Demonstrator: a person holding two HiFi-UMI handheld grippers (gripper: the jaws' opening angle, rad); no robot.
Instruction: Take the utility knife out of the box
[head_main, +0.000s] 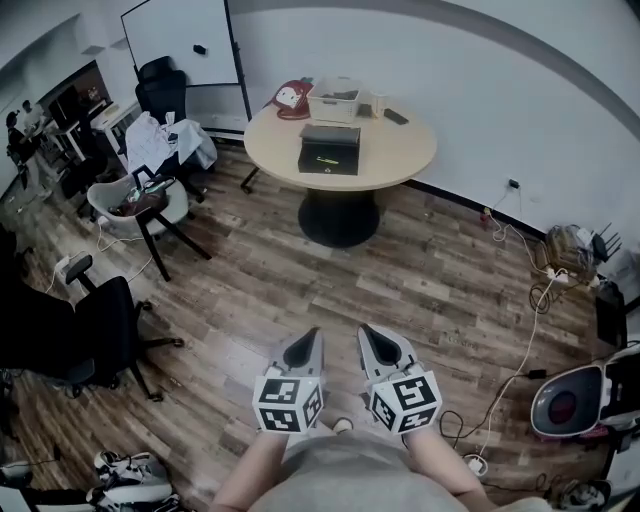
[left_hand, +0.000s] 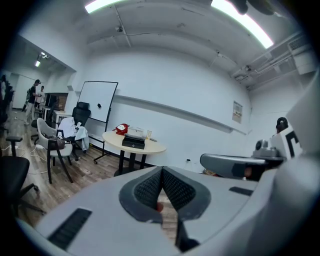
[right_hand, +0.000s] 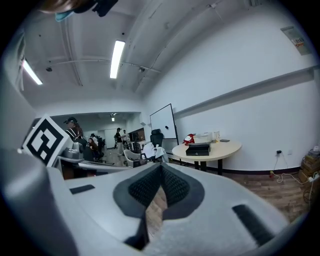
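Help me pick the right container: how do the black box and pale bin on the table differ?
The black rectangular box is dark, the pale plastic bin off-white. The box sits mid-table, the bin behind it, nearer the wall. Both rest on the round beige table.

No text, brand or number can be read in any view. Notice on the wall: print too small to make out. Left cube and right cube: black-and-white square marker patterns, not letters or digits. Whiteboard: one small dark spot, nothing legible. Box, mid table: small yellow-green mark on top, too small to tell if it is print. Red thing at the table's far left edge: white patch on it, unreadable.
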